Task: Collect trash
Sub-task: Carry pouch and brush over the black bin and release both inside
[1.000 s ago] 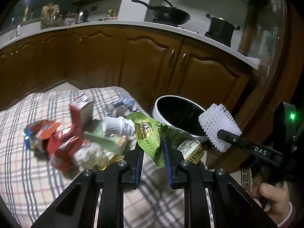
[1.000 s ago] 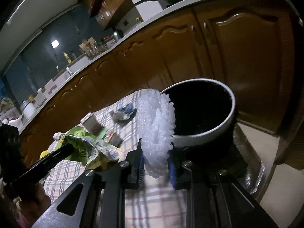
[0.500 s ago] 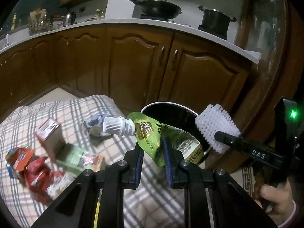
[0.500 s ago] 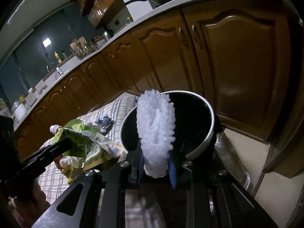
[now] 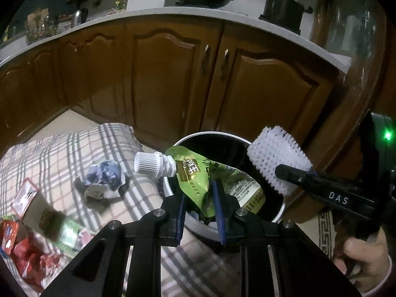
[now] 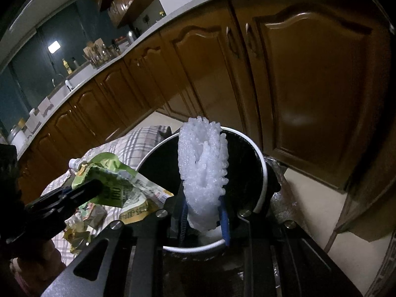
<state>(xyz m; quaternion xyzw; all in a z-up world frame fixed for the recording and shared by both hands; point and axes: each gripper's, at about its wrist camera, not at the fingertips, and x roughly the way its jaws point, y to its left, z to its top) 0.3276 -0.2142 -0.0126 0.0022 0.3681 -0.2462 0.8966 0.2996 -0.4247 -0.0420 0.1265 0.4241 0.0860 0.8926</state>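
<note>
My left gripper (image 5: pixel 199 193) is shut on a green spouted drink pouch (image 5: pixel 198 175) with a white screw cap, held over the near rim of a round white bin (image 5: pixel 277 217) with a black inside. My right gripper (image 6: pixel 203 210) is shut on a folded piece of white foam packing net (image 6: pixel 203 170), which hangs above the bin's (image 6: pixel 263 168) opening. In the left wrist view the foam net (image 5: pixel 277 160) shows at the right, clamped by the other gripper. In the right wrist view the pouch (image 6: pixel 111 183) shows at the left, beside the bin.
A plaid cloth (image 5: pixel 64 153) covers the table left of the bin. On it lie a crumpled blue-white wrapper (image 5: pixel 104 180), a small carton (image 5: pixel 24 198) and red wrappers (image 5: pixel 27 255). Brown kitchen cabinets (image 5: pixel 173 74) stand behind. A person's hand (image 5: pixel 366 257) holds the right gripper.
Both grippers have carried their loads rightwards to the bin. The pouch now hangs over the bin's rim and the foam net over its opening; the litter on the cloth has slid to the left.
</note>
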